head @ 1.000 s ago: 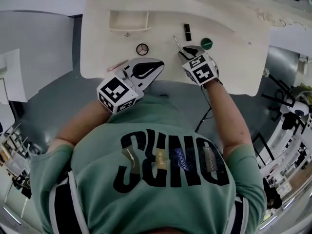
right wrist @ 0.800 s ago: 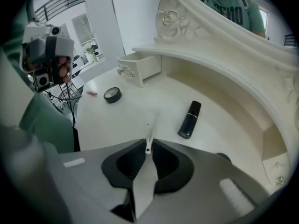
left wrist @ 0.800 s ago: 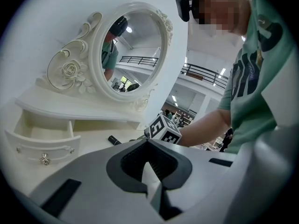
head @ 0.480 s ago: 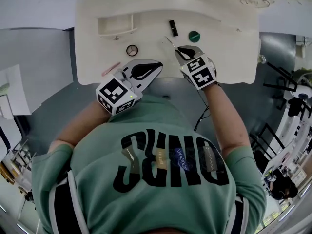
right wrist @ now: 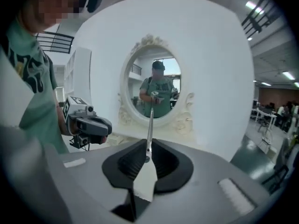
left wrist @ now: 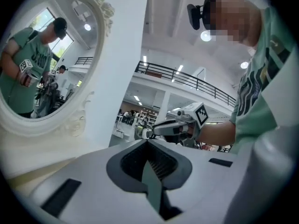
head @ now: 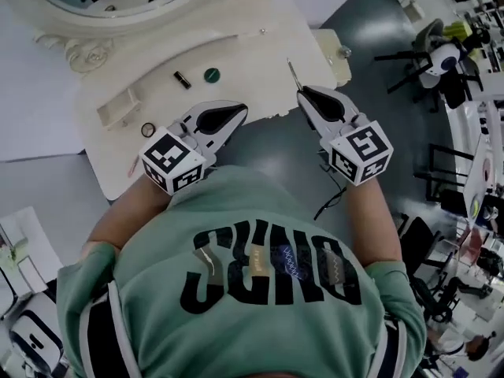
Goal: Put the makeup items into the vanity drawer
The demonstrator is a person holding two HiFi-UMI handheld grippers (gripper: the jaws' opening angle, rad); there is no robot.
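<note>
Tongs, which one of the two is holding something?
The right tongs: a thin silver stick is pinched between them. The left tongs are shut on nothing.

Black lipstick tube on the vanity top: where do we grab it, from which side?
Grip the black lipstick tube at mid-length, across its narrow width, coming straight down. It lies flat on the vanity top, apart from the green round item, so both long sides look free. Left tool is shut, empty; right tool is shut on a thin metal implement.

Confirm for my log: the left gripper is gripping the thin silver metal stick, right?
No: the right gripper grips the thin silver metal stick, as the right gripper view shows. The left gripper is shut on nothing.
</note>
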